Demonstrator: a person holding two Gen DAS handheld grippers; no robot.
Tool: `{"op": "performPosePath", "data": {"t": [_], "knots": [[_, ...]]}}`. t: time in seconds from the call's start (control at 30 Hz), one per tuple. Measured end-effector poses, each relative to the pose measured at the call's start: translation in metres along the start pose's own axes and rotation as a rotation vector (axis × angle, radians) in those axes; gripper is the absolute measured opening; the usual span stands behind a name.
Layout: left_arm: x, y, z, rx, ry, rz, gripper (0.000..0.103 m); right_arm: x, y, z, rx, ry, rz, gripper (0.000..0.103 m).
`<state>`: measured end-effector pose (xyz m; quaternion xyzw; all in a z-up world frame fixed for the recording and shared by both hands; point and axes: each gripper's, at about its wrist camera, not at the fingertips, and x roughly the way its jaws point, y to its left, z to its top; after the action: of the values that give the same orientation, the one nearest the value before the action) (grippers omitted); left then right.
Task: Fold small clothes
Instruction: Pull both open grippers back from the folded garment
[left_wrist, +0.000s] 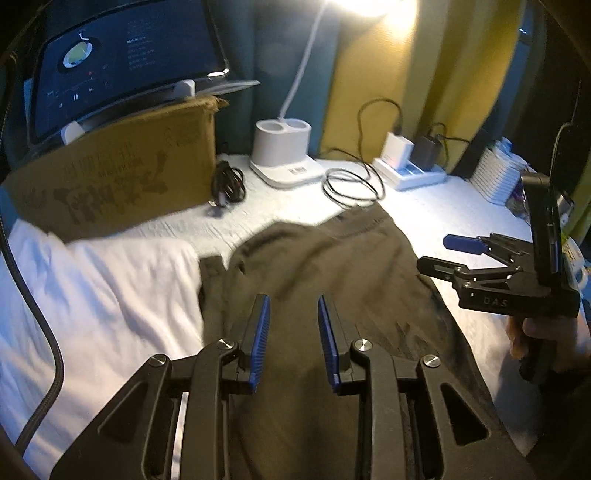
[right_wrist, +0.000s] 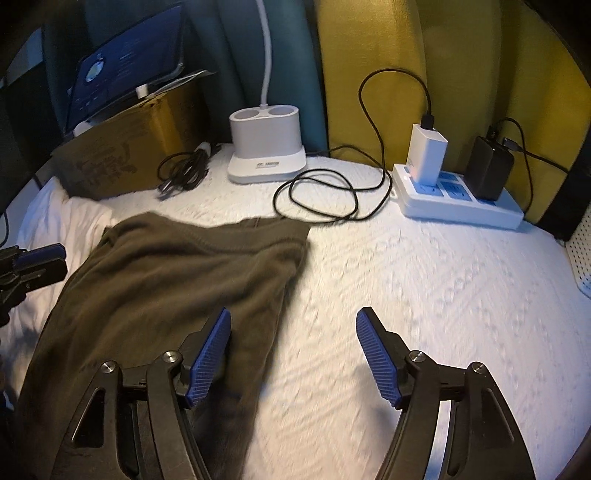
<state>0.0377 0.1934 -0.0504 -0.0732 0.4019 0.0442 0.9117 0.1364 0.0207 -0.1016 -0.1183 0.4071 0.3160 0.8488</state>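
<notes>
The olive-brown garment (right_wrist: 177, 273) lies flat on the white quilted bedspread (right_wrist: 424, 288), its long axis running from the near edge toward the cables, the far hem just short of the looped black cable (right_wrist: 325, 199). A white cloth (left_wrist: 103, 295) borders its left side; bare bedspread lies open to its right. The left gripper (left_wrist: 293, 325) hangs over it, jaws narrowly apart, gripping nothing. The right gripper (right_wrist: 293, 343) is spread wide and empty.

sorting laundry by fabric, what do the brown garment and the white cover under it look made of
Garment: soft matte knit, perhaps fleece or cotton jersey; fuzzy nap, limp folds. Cover: white textured fabric, probably quilted or terry; raised wavy ridges show.
</notes>
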Motion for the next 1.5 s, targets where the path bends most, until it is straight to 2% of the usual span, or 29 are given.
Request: {"op": "performPosePath", "data": {"t": [0.27, 0.5, 0.67, 1.17, 1.2, 1.23, 1.3, 1.5], "knots": [[-0.001, -0.010, -0.046, -0.022, 0.057, -0.002, 0.026, -0.011, 0.025, -0.043, -0.047, 0.049, -0.003, 0.072], [-0.007, -0.002, -0.076, -0.036, 0.079, 0.058, 0.026, -0.026, 0.032, -0.072, -0.048, 0.054, -0.030, 0.072], [-0.020, -0.006, -0.083, -0.042, 0.057, 0.073, 0.026, -0.042, 0.032, -0.091, -0.038, 0.050, -0.050, 0.073], [-0.045, -0.063, -0.093, 0.013, -0.006, 0.000, 0.027, -0.095, -0.001, -0.138, 0.029, 0.024, -0.106, 0.073], [-0.047, -0.068, -0.094, 0.014, -0.016, -0.003, 0.031, -0.099, -0.003, -0.141, 0.033, 0.021, -0.109, 0.073], [-0.048, -0.072, -0.094, 0.021, -0.022, -0.005, 0.042, -0.104, -0.006, -0.144, 0.037, 0.017, -0.113, 0.073], [-0.052, -0.081, -0.094, 0.029, -0.040, -0.016, 0.054, -0.112, -0.011, -0.148, 0.047, 0.008, -0.122, 0.073], [-0.063, -0.106, -0.094, 0.044, -0.069, -0.052, 0.054, -0.143, -0.027, -0.157, 0.081, -0.029, -0.152, 0.073]]}}
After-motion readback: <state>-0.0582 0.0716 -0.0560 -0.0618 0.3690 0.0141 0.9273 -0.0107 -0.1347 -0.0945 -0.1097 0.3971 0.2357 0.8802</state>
